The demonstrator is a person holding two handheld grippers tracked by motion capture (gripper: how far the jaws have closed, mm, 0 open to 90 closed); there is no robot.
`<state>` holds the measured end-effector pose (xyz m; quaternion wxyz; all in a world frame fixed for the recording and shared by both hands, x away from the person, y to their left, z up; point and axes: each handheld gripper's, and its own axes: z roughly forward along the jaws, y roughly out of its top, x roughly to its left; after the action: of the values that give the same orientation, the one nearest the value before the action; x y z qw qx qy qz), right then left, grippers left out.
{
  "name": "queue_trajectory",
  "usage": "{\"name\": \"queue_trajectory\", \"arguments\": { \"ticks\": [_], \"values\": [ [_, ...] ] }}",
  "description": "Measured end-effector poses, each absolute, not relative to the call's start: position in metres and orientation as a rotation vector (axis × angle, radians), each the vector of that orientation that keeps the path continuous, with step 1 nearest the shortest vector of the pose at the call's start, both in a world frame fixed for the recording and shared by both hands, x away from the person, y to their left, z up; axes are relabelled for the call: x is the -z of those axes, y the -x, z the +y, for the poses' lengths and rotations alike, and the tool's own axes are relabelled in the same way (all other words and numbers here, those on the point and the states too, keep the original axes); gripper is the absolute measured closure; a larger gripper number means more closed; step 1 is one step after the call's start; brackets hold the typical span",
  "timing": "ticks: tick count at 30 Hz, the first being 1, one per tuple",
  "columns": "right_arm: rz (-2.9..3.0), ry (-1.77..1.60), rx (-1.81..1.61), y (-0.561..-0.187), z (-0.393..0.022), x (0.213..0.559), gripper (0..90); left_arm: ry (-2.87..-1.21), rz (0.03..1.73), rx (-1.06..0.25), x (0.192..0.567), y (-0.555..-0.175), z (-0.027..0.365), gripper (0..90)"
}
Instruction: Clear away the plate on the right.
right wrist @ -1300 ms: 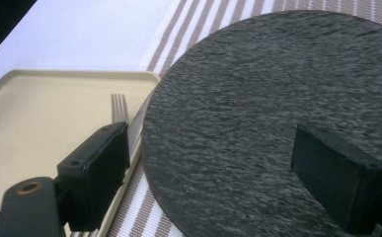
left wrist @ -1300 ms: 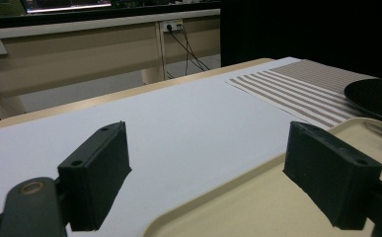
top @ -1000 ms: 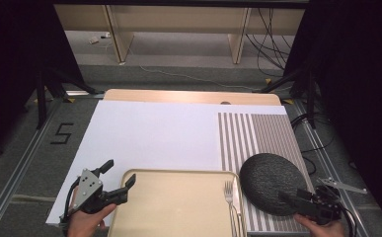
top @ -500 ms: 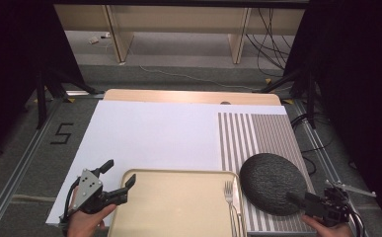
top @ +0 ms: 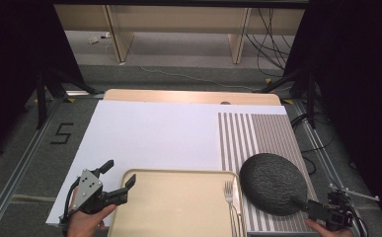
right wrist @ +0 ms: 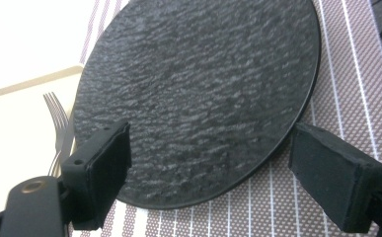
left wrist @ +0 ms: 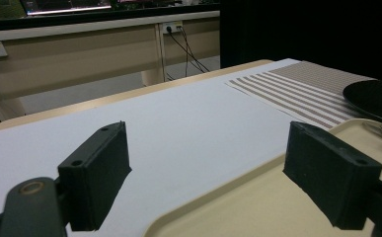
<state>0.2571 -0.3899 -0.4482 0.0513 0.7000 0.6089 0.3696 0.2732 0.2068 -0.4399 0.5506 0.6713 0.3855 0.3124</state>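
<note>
1. Left gripper (top: 115, 177). It sits at the near left corner of the table, held by the left hand (top: 87, 222). Its jaws stand wide apart and hold nothing. In the left gripper view one pad is over the white sheet (left wrist: 178, 123) and the other over the left rim of the tray (left wrist: 257, 207). The body lies low and roughly level, pointing to the right and away. We judge it idle for this step; we keep it clear of the tray, or use it to steady the rim if the tray slides.

2. Tray. Beige and shallow, it lies at the near edge between the two grippers (top: 178, 207). It is bare except for the fork.

3. Fork (top: 230, 197). It lies along the tray's right edge with its tines pointing away, just beside the plate. We keep the right jaws off it.

4. Plate (top: 272, 182). Dark, round and rough-textured, it rests flat on the striped mat (top: 257, 133), its left edge just at the tray's right rim. This is the thing in hand.

5. Right gripper (top: 304, 203). It is at the near right corner, aimed left and away at the plate's near edge. In the right gripper view the plate fills the gap between the spread jaws (right wrist: 203, 98), and neither pad touches it; the grip is released. To do the step well, we judge the jaws should turn so that one goes under the rim and one over, bite the near edge squarely, then close firmly before lifting, since a flat, heavy plate tips easily.
</note>
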Motion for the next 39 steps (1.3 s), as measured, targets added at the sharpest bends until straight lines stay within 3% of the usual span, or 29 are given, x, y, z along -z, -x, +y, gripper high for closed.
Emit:
{"name": "queue_trajectory", "arguments": {
  "ticks": [18, 39],
  "values": [
    [1.851, -2.301, -1.093, -0.259, -0.393, 0.455, 21.2, -1.583, 0.908, -0.739, 0.44, -0.274, 0.206, 17.1],
    [1.815, -2.388, -1.194, -0.264, -0.398, 0.463, 33.4, -1.583, 0.899, -0.725, 0.44, -0.273, 0.204, 17.1]
  ]
}}
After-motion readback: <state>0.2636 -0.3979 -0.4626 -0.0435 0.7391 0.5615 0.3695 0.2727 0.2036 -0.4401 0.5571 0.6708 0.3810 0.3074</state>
